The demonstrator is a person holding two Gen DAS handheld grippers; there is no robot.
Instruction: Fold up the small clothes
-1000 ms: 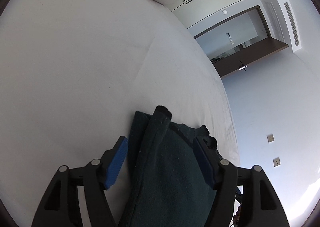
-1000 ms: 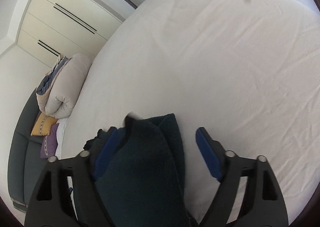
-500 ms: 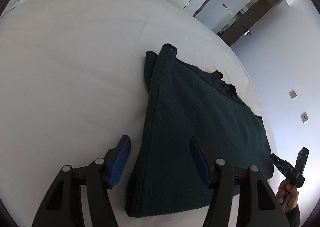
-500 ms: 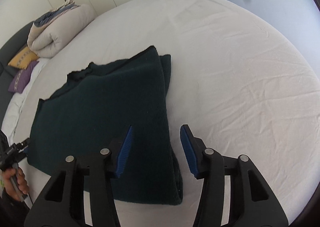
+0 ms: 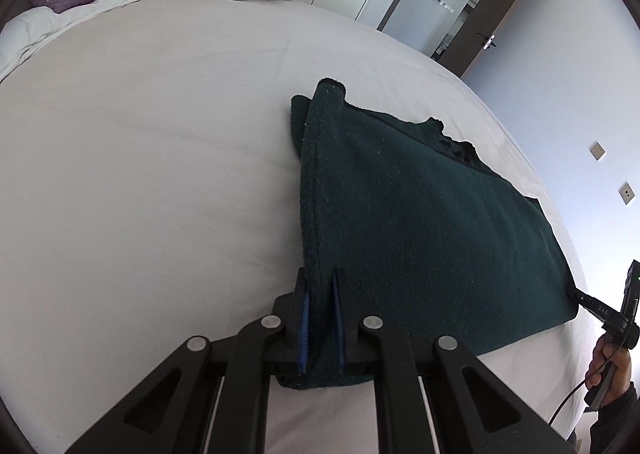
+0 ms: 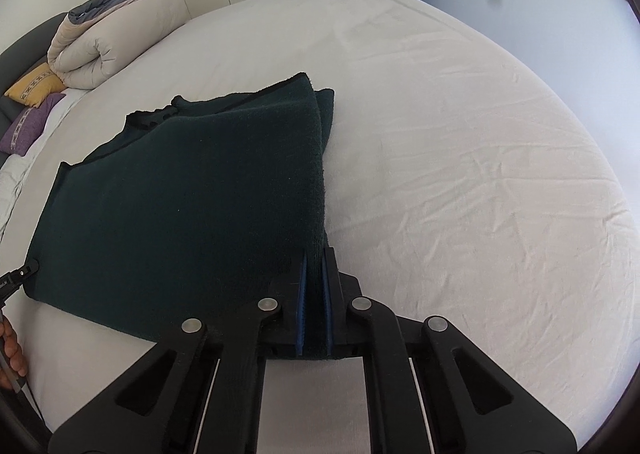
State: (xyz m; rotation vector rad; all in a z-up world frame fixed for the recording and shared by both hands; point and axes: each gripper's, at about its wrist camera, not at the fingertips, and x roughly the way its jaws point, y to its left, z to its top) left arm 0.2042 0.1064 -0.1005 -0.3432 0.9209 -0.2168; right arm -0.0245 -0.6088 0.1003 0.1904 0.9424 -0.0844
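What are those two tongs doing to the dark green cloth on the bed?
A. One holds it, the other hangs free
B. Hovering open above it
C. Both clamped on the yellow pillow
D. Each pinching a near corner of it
D: the left tongs and the right tongs have just closed, and each sits shut on a near corner of the cloth, which lies folded on the bed.

A dark green garment of fuzzy, matt knit cloth is seen on a bed sheeted in smooth, faintly creased white fabric, while matt black plastic, blue ribbed pads and dull metal rivets are shown on each claw.
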